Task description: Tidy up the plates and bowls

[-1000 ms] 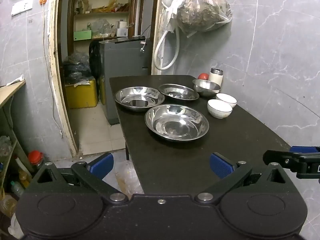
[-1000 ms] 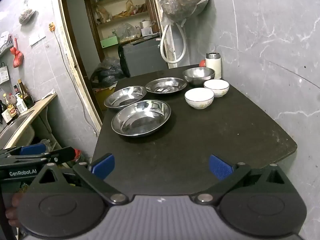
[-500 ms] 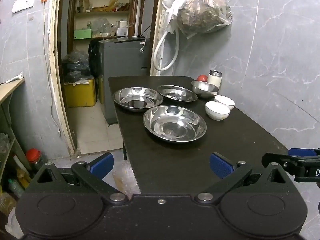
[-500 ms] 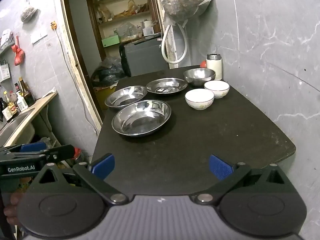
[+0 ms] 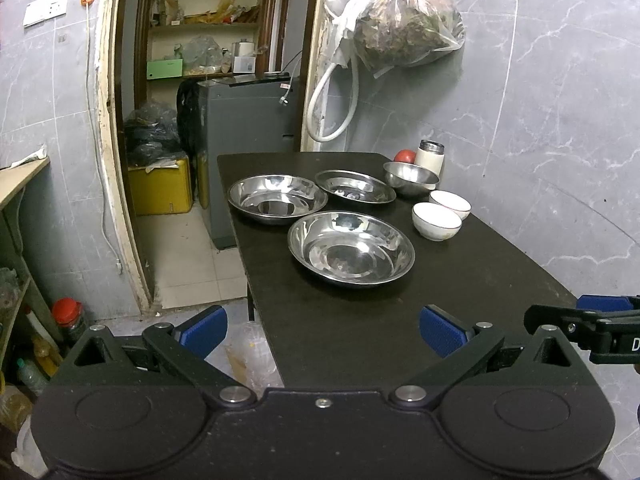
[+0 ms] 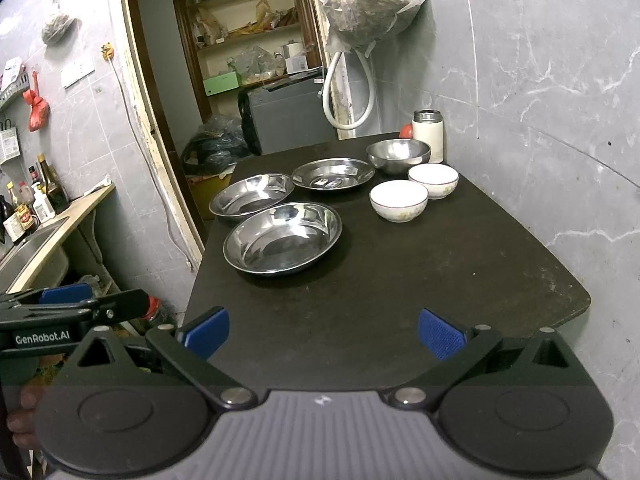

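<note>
Dishes sit grouped on the far half of a dark table (image 5: 360, 332). Nearest the grippers lies a wide steel plate (image 5: 351, 249), with a second steel plate (image 5: 277, 199) just behind it toward the left edge and a third, shallower steel plate (image 5: 355, 187) beside that one. To the right stand two white bowls, the near white bowl (image 5: 436, 221) just beside the far white bowl (image 5: 450, 203), rims close together; whether they touch cannot be told. Behind them sits a steel bowl (image 5: 410, 178), and at the wall a white flask (image 5: 430, 156) with a red tomato (image 5: 404, 156) next to it.

The left gripper (image 5: 322, 332) hovers at the table's near end, its blue-padded fingers (image 5: 440, 334) spread wide and holding nothing. The right gripper (image 6: 323, 332) hangs alongside it, jaws equally wide and empty, well apart from every dish. Each gripper shows at the edge of the other's view.

A plastic bag (image 5: 404, 24) of dried stuff hangs on the grey marble wall above a white hose (image 5: 332, 108). Beyond the table, a doorway opens on a dark cabinet (image 5: 248, 128) and cluttered shelves (image 5: 204, 28).
</note>
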Demonstrator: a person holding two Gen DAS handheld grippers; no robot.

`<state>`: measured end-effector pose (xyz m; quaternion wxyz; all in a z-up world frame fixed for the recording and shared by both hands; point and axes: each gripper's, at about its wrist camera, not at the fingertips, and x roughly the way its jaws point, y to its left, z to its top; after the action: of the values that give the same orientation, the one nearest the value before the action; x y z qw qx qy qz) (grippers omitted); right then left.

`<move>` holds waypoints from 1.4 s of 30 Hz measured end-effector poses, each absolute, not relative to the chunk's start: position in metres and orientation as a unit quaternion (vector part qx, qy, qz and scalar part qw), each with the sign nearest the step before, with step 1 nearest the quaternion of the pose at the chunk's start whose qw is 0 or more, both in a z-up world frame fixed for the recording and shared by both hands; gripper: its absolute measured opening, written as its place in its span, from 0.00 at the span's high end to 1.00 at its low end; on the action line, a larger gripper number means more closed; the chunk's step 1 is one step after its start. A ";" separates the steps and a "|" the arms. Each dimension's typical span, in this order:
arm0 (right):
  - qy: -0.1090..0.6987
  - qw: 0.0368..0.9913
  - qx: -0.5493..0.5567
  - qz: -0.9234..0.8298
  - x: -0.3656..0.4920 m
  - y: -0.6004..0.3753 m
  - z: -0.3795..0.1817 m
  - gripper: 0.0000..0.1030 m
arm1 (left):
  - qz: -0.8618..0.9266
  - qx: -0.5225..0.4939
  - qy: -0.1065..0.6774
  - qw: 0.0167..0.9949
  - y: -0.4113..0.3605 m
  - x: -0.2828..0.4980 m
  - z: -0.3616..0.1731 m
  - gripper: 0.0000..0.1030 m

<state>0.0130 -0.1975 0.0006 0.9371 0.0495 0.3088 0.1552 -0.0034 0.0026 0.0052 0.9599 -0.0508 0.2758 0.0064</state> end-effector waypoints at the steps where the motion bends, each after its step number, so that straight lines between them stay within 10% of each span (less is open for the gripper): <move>1: 0.309 0.937 0.050 0.155 0.013 -0.197 0.001 0.00 | 0.006 -0.051 0.275 0.960 0.003 -0.004 0.005 0.01; 42: 0.306 0.938 0.050 0.152 0.014 -0.199 0.000 0.00 | 0.011 -0.047 0.283 0.958 0.000 0.001 0.003 0.01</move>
<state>0.0141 -0.1989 0.0003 0.9383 0.0504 0.3063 0.1521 0.0010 0.0000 0.0028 0.9578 -0.0470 0.2834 0.0109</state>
